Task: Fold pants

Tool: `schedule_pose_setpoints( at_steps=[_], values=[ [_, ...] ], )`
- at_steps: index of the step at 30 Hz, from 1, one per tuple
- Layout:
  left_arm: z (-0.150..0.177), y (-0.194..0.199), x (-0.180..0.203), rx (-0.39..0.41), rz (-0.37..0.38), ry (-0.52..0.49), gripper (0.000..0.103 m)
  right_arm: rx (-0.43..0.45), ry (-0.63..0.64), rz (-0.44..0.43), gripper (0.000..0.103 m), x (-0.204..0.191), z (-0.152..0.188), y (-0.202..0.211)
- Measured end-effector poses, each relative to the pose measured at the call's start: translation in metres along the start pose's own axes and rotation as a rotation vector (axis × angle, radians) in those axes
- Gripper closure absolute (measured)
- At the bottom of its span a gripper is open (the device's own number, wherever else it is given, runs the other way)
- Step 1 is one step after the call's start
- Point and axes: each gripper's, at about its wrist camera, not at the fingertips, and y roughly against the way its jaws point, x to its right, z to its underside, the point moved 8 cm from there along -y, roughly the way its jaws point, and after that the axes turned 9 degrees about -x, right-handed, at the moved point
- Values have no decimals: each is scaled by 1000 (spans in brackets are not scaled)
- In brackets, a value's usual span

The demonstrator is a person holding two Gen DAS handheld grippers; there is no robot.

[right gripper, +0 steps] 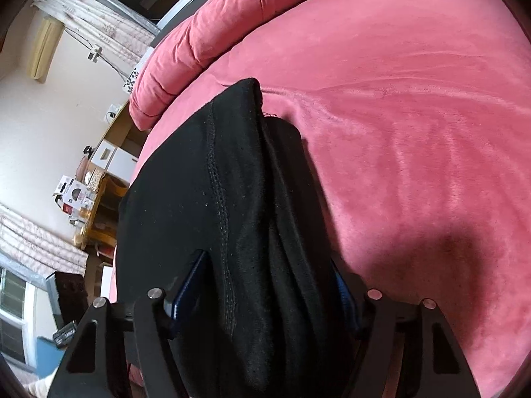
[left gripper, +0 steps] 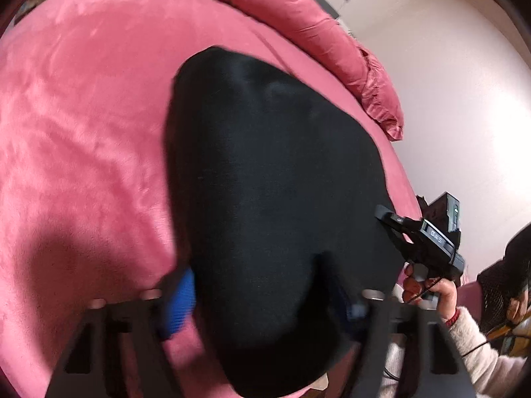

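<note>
The black pants [left gripper: 265,182] hang lifted over the pink bed [left gripper: 83,116], spread between both grippers. My left gripper [left gripper: 265,301] is shut on a thick bunch of the near edge; its blue pads [left gripper: 179,301] show at the cloth's sides. My right gripper [left gripper: 395,229] shows in the left wrist view at the right, clamped on the pants' right edge. In the right wrist view the pants [right gripper: 215,215] run up from my right gripper [right gripper: 262,295], which is shut on bunched cloth with a stitched seam.
A pink pillow roll [left gripper: 315,33] lies along the bed's far edge, also in the right wrist view [right gripper: 215,26]. The bed surface [right gripper: 415,132] stretches right. A wooden shelf with boxes [right gripper: 96,192] and a window stand at the left wall.
</note>
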Motion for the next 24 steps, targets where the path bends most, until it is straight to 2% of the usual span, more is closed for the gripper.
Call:
schedule_pose_setpoints(
  at_steps=[4, 6, 9, 13, 18, 24],
  values=[
    [-4, 10, 7, 32, -57, -6, 62, 43, 32, 0, 53, -10, 7, 13],
    [-7, 17, 12, 42, -68, -13, 66, 68, 51, 0, 56, -19, 8, 20],
    [-8, 39, 17, 90, -139, -85, 68, 88, 76, -27, 59, -36, 9, 24],
    [-20, 64, 13, 148, -191, -118, 68, 111, 135, -55, 59, -68, 2, 17],
    [-53, 84, 4, 214, -267, -155, 68, 126, 164, -87, 59, -98, -29, -5],
    [-111, 94, -5, 279, -333, -198, 68, 173, 208, -88, 59, -135, -85, -31]
  ],
)
